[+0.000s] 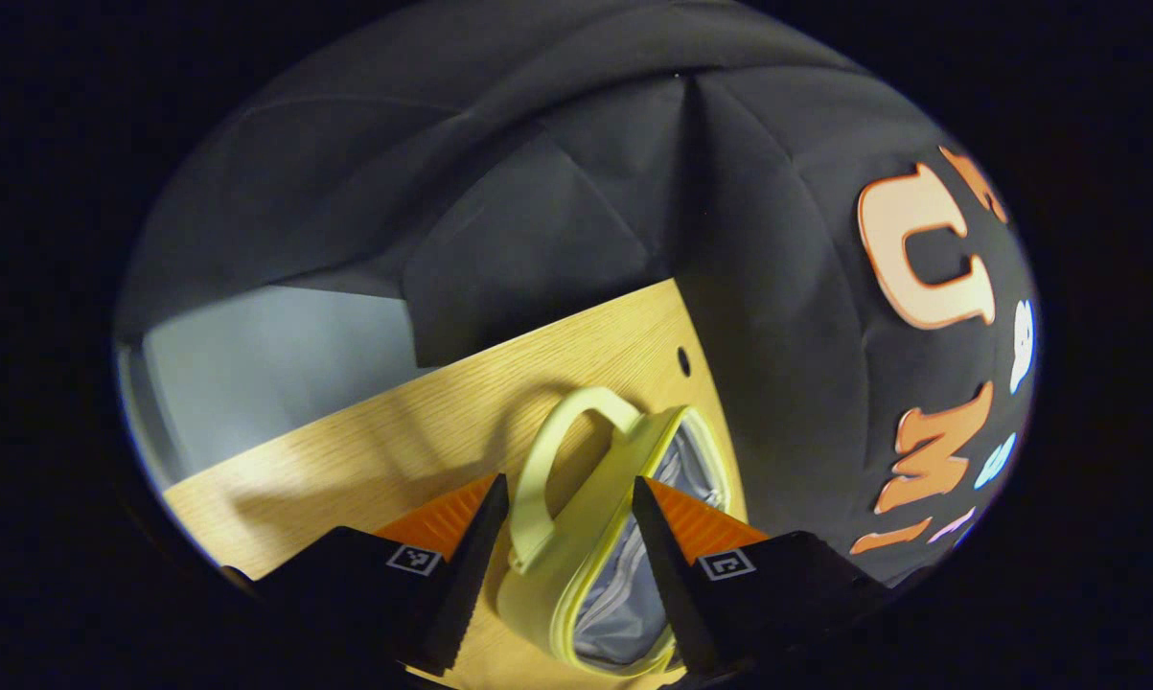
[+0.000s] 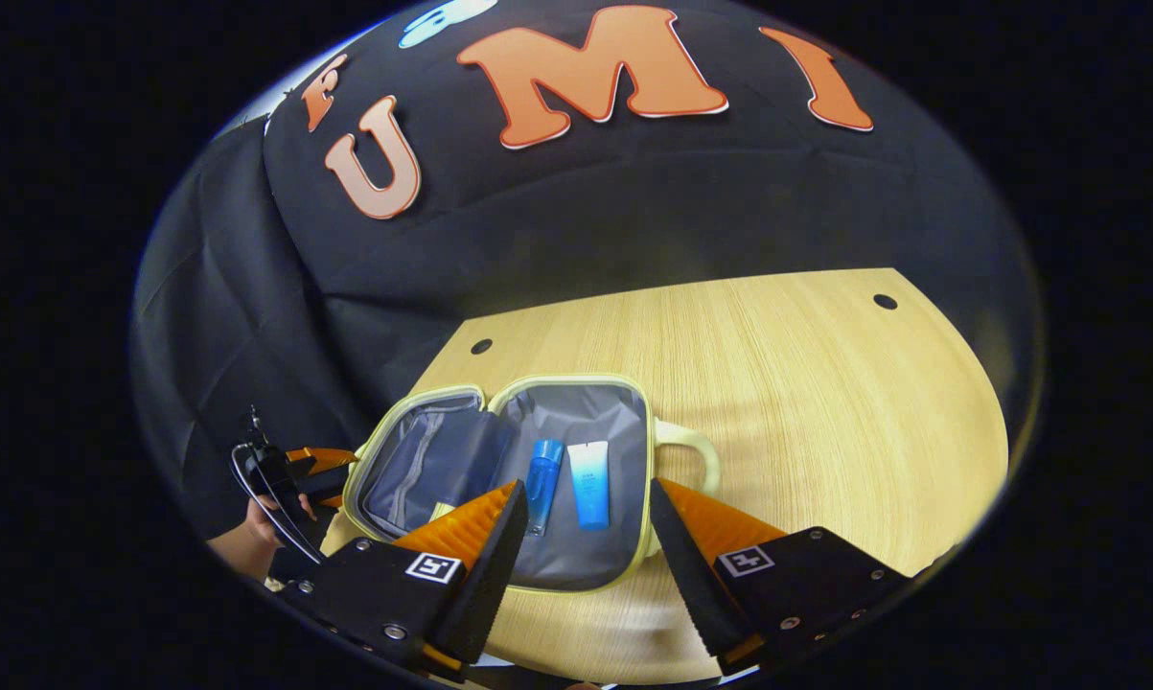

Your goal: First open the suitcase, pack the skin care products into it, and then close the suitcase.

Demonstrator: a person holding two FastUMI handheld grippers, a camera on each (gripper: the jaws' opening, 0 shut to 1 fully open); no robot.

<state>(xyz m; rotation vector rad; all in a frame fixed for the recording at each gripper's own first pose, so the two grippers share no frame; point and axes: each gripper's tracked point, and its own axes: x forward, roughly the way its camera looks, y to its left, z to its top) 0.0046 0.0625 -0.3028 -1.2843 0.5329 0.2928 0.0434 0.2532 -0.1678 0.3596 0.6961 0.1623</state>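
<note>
The pale yellow suitcase [image 2: 499, 575] lies open on the wooden table, grey lining up, its lid [image 2: 423, 460] folded out to the left. A blue bottle [image 2: 543, 479] and a light blue tube [image 2: 590, 484] lie side by side in the base. The carry handle [image 2: 691, 455] sticks out on the right. My right gripper [image 2: 581, 546] hovers open just above the base's near edge, holding nothing. My left gripper [image 2: 293, 474], held by a hand [image 2: 250, 537], sits at the lid's outer side. In the left gripper view the left gripper [image 1: 568, 546] is open, with the suitcase [image 1: 586, 537] and its handle [image 1: 547, 460] showing between its fingers.
The light wooden table [image 2: 806, 431] stretches wide to the right of the suitcase, with small round holes [image 2: 885, 301] near its far edge. The black cloth wall [image 2: 586, 220] stands close behind the table. A pale floor area [image 1: 269, 364] lies past the table edge.
</note>
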